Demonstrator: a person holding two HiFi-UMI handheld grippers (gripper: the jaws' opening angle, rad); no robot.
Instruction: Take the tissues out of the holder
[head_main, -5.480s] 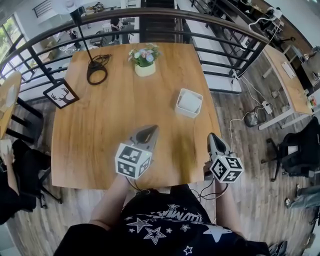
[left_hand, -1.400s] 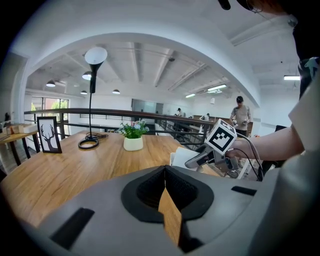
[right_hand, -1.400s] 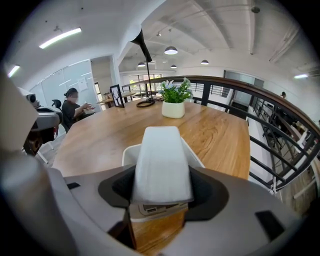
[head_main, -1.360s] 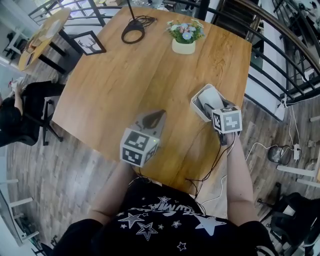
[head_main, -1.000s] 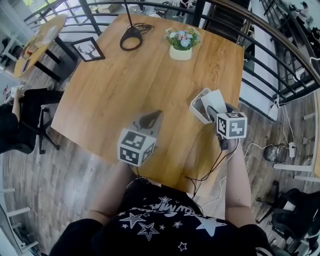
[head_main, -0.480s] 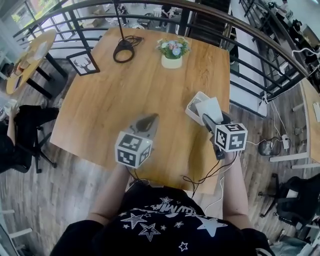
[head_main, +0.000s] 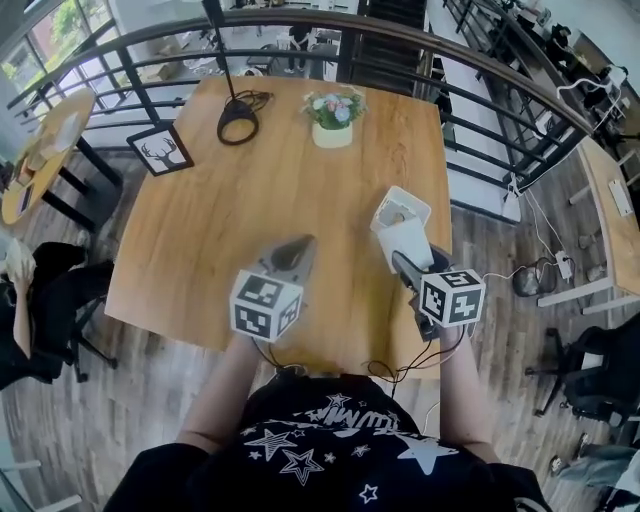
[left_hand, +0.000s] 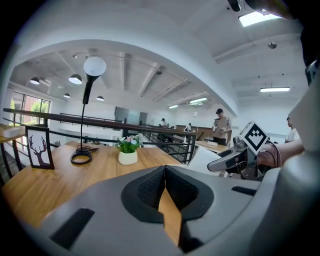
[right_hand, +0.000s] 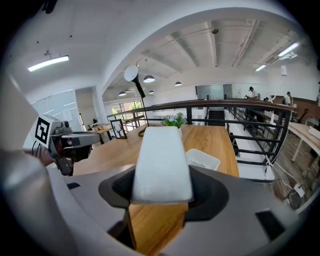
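My right gripper (head_main: 404, 260) is shut on a white tissue pack (head_main: 407, 243), held in the air just on the near side of the white holder (head_main: 402, 210). The holder stands on the wooden table (head_main: 220, 230) near its right edge, and its inside shows. In the right gripper view the tissue pack (right_hand: 161, 160) lies between the jaws and sticks out forward, with the holder (right_hand: 202, 160) on the table beyond. My left gripper (head_main: 296, 252) hovers over the table's near part, shut and empty. In the left gripper view its pads (left_hand: 152, 189) meet at the tip.
A flower pot (head_main: 332, 120) stands at the table's far edge, with a lamp base and coiled cable (head_main: 237, 120) to its left. A framed deer picture (head_main: 161, 150) sits at the far left corner. A dark railing (head_main: 480, 95) runs behind and to the right of the table.
My right gripper has drawn the tissue pack up out of the holder and back toward me. My left gripper has risen a little over the near part of the table.
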